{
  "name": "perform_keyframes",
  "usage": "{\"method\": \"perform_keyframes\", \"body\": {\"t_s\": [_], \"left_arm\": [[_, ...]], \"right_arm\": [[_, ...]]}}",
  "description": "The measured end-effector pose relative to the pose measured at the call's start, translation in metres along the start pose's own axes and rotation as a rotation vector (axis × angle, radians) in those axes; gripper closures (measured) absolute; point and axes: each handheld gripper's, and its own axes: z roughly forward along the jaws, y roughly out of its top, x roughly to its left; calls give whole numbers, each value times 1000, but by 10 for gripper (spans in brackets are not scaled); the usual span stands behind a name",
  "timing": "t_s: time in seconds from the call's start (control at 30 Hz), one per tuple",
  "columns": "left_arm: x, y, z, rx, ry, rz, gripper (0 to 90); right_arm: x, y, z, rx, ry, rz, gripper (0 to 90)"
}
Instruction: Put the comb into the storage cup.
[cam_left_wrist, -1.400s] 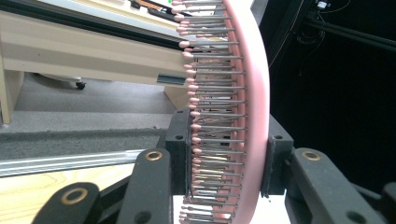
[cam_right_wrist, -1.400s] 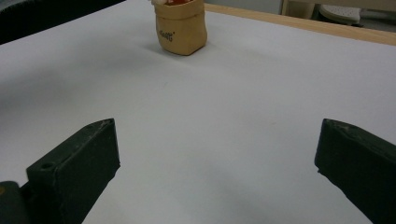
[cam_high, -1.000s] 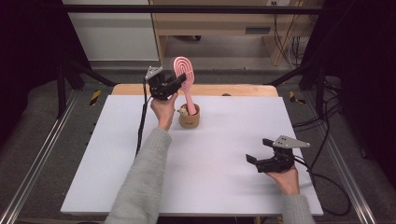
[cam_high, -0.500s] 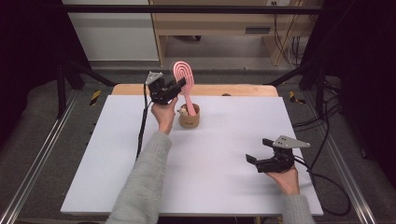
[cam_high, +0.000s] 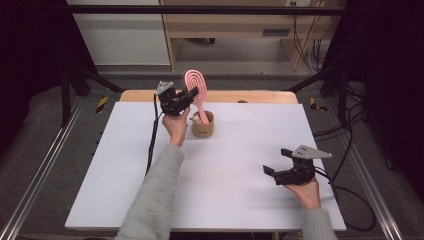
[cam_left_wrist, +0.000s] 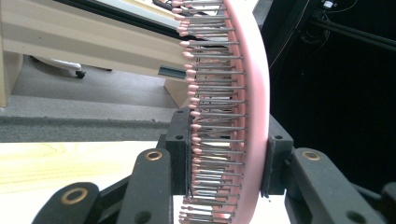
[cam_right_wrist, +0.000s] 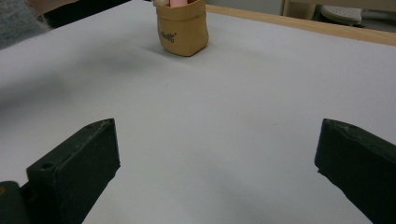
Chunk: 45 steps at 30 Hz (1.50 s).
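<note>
A pink hairbrush (cam_high: 195, 85) stands nearly upright with its handle down inside a small brown pouch (cam_high: 202, 127) at the back of the white table (cam_high: 240, 210). My left gripper (cam_high: 189, 95) is shut on the brush's head. In the left gripper view the brush (cam_left_wrist: 247, 93) runs up the frame, bristles to the left, with the left gripper (cam_left_wrist: 226, 154) clamping it, one jaw on the bristle side and one on the back. My right gripper (cam_high: 276, 161) rests open at the table's near right, with nothing between its jaws. The right gripper (cam_right_wrist: 217, 154) faces the pouch (cam_right_wrist: 182, 28) from well back.
A small pale object (cam_high: 196, 119) sits in the pouch beside the brush handle. A wooden strip (cam_high: 240, 96) runs along the table's far edge. Black frame bars and cables stand around the table, with a wooden shelf unit behind it.
My left gripper and the brush have sunk slightly toward the pouch. The right gripper has not moved.
</note>
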Motion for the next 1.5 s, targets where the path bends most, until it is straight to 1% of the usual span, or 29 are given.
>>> {"method": "perform_keyframes", "body": {"t_s": [0.5,0.87,0.93,1.17,1.5], "left_arm": [[6,-10,-3,-3,9,-21,634],[11,-17,-4,9,23,-28,634],[12,-18,-5,5,23,-33,634],[16,-18,-8,4,25,-43,633],[21,-20,-11,-3,43,-63,628]], "right_arm": [[0,0,0,-1,1,1,4],[0,0,0,-2,-1,2,4],[0,0,0,-2,1,2,4],[0,0,-1,-3,0,3,4],[0,0,-1,-4,1,5,4]]}}
